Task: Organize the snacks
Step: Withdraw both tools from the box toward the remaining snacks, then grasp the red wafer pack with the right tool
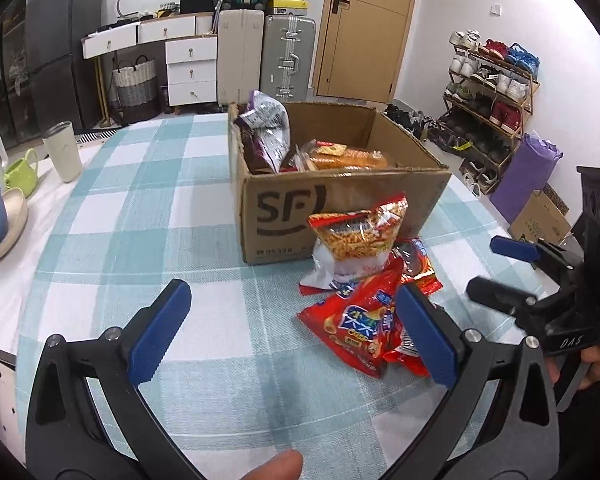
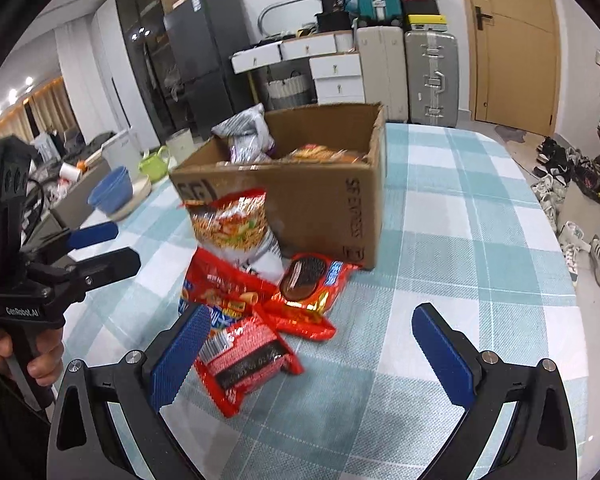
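Noodle bag (image 1: 360, 236) upright vs box (image 1: 284, 216).

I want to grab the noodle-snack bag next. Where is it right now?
The noodle-snack bag stands upright against the cardboard box, on its SF-logo face, atop the red snack packets; in the right wrist view it sits left of centre.
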The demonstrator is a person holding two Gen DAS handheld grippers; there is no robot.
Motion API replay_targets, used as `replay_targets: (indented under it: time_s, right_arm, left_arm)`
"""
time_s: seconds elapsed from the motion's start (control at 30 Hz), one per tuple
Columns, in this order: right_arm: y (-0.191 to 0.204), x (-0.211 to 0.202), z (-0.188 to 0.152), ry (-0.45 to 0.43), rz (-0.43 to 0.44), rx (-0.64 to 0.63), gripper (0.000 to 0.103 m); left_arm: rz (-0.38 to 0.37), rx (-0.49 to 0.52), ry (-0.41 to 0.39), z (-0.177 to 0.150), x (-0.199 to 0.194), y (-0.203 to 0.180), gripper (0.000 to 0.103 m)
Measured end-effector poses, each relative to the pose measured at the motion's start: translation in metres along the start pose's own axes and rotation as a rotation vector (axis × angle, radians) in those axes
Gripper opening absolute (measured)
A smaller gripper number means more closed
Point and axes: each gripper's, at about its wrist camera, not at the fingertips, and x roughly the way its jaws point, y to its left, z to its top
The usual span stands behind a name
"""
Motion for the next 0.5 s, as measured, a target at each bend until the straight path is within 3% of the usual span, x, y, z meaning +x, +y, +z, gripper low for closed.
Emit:
replay_targets:
  time_s: [0.23, 0.5]
  right_arm:
    - [0.009, 0.016, -0.006, 0.060, 0.009, -0.008, 0.102]
    - [0.024, 0.038, -0.017, 0.135, 0.040, -0.043, 0.102]
  left_arm:
    - [0.001, 0.065, 0.025, -0.008, 0.010, -0.012, 0.102]
    - [-0.005, 0.071, 0.070, -0.014, 0.023, -0.011, 0.102]
